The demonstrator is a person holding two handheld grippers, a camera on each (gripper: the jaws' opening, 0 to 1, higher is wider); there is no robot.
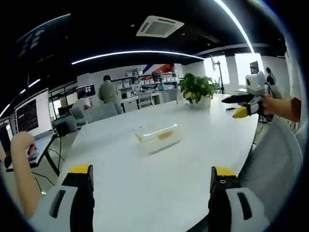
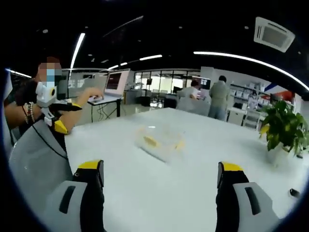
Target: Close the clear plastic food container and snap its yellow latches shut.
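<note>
In an office, a white table (image 1: 193, 159) bears the container (image 1: 158, 137); both tools gape, empty.

In the left gripper view, the left gripper (image 1: 152, 181) rises from the bottom edge with its yellow-tipped jaws spread wide apart, holding nothing. At the right edge, the right gripper (image 1: 240, 105) is held up in a hand (image 1: 271, 105). In the right gripper view, the right gripper (image 2: 161, 176) likewise shows both jaws wide apart and empty, while the left gripper (image 2: 60, 116) appears at the left, its jaws parted.
</note>
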